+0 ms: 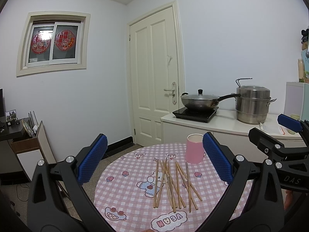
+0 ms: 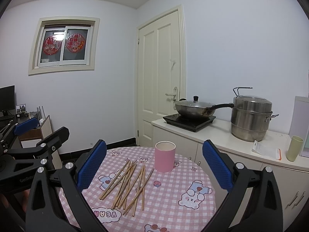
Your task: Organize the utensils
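1. Because the chopsticks (image 1: 173, 185) lie crossed in a loose pile at the middle of the bench (image 1: 123, 193), a pinch may lift several.
2. The pink cup (image 1: 194, 148), near the far edge, could tip.
3. Left gripper (image 1: 154, 160) and right gripper (image 2: 154, 164) are both spread wide, holding nothing.

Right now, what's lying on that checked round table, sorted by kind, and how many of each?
wooden chopsticks: 10 (they lie crossed in a loose pile, so the count is approximate)
pink cup: 1
Total: 11
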The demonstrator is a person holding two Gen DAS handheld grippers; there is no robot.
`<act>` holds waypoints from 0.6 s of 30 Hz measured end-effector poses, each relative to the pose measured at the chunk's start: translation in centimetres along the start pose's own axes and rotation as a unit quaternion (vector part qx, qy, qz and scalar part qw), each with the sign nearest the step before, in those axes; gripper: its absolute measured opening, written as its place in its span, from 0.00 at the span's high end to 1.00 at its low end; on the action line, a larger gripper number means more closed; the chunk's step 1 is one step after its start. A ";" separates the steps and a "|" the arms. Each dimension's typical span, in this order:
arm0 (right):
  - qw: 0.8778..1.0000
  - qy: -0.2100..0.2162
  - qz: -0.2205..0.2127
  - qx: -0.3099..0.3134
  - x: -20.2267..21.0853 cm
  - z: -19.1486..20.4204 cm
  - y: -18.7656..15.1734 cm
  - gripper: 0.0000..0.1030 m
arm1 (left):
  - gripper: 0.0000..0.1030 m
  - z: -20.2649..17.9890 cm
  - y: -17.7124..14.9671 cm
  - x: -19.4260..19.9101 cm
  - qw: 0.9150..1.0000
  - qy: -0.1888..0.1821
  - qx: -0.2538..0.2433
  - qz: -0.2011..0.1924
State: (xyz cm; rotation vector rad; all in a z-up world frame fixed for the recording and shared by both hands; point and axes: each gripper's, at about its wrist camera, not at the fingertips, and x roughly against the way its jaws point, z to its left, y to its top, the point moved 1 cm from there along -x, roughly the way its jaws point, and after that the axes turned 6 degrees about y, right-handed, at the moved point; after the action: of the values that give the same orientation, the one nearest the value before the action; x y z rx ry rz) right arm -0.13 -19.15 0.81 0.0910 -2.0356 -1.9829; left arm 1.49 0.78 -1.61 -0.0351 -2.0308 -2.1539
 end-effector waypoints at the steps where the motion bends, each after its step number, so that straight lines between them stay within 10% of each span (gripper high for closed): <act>1: 1.000 0.000 0.000 0.000 0.0 0.0 0.0 0.07 | 0.06 0.0 0.0 0.0 1.000 0.000 0.000 0.000; 18: 1.000 0.002 0.010 0.001 -0.7 0.1 -0.4 0.07 | 0.06 -0.2 -0.5 -0.4 1.000 0.001 0.000 0.011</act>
State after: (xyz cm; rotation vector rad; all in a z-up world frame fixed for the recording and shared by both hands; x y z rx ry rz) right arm 0.42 -18.87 0.29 0.0729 -2.0273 -1.9680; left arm 1.82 0.66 -2.16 -0.0549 -2.0198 -2.1412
